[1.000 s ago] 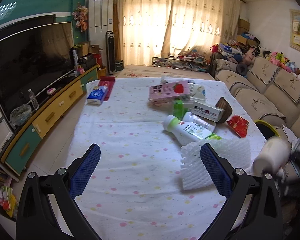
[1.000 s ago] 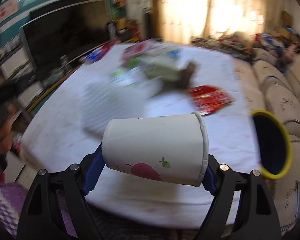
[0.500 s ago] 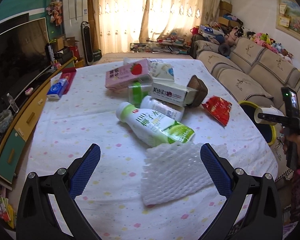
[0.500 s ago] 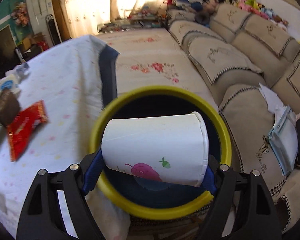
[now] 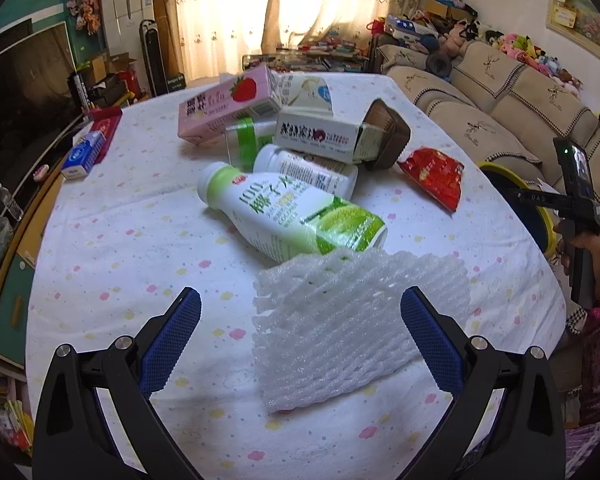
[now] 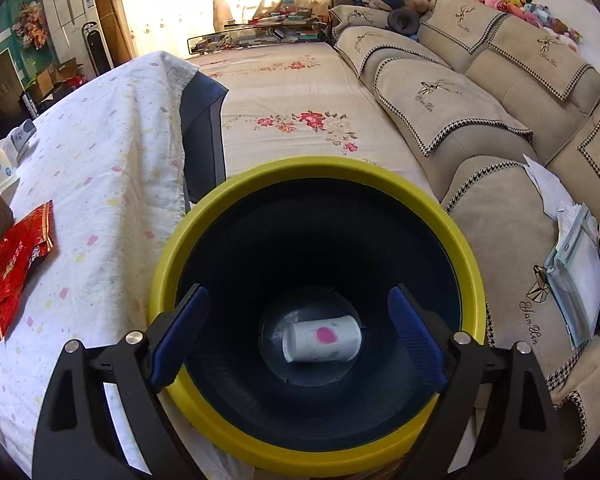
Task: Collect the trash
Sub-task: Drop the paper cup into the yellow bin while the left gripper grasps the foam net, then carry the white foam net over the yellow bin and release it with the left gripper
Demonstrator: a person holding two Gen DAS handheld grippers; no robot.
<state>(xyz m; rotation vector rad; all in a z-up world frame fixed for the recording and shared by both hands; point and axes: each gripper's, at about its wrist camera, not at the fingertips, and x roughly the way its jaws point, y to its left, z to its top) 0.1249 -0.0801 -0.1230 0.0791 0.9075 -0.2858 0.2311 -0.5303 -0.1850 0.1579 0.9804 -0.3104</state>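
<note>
My right gripper (image 6: 298,320) hangs over the mouth of the bin (image 6: 236,184), the dark one with the yellow rim, standing just beside the table's right edge. Its jaws have just been opening and now stand wide with nothing between them; the paper cup (image 6: 322,339), white with a pink mark, lies on its side at the bottom of the bin, well clear of the blue pads.

On the other side, my left gripper (image 5: 300,332) is angled down over the near part of the table (image 5: 112,264), jaws spread wide and gripping nothing. The white foam net (image 5: 356,320) lies flat on the cloth between its fingers, nearer the right-hand one; whether the pads touch it, I cannot tell.

Past the foam, the rest of the trash sits piled toward the middle of the table. A green-and-white bottle (image 5: 288,216) lies on its side, its base touching the foam's far edge. Behind it lies a second white bottle (image 5: 308,168), then a white carton (image 5: 320,136) and a pink strawberry carton (image 5: 228,104) leaning across the heap. A brown box (image 5: 388,132) sits at the carton's right end. A red wrapper (image 5: 436,176) lies flat toward the right edge, near the bin. A blue tissue pack (image 5: 82,156) rests at the far left edge.
</note>
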